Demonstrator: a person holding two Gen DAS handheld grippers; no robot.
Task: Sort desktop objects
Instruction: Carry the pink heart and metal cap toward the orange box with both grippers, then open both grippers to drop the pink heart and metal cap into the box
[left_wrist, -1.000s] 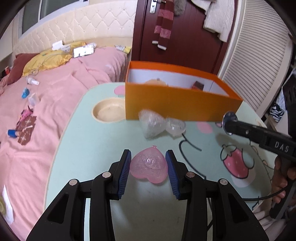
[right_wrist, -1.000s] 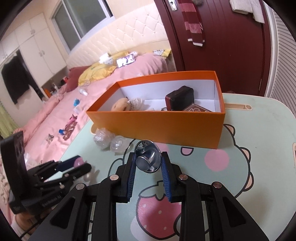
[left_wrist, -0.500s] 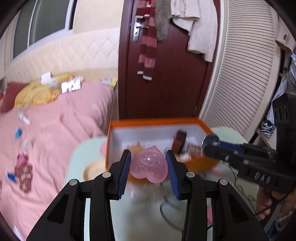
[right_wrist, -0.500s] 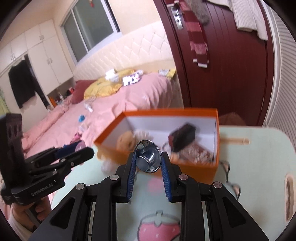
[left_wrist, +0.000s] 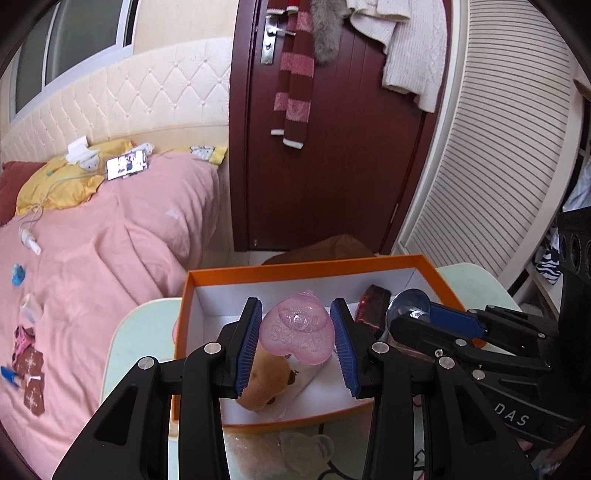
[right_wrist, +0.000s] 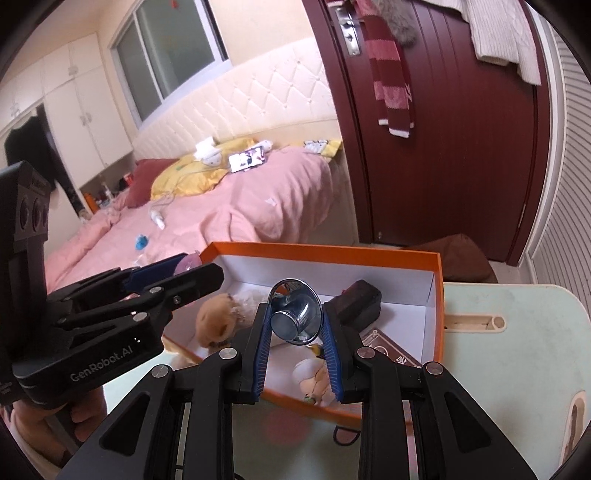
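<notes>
With the left tool clamped on the pink heart and the right tool on the metal knob over the orange box, crowded tools risk colliding, dropping the knob outside toward 3 o'clock.

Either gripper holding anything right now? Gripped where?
Left gripper: pink heart-shaped piece, pinched across its two side edges. Right gripper: shiny metal disc piece, clamped across its rim.
</notes>
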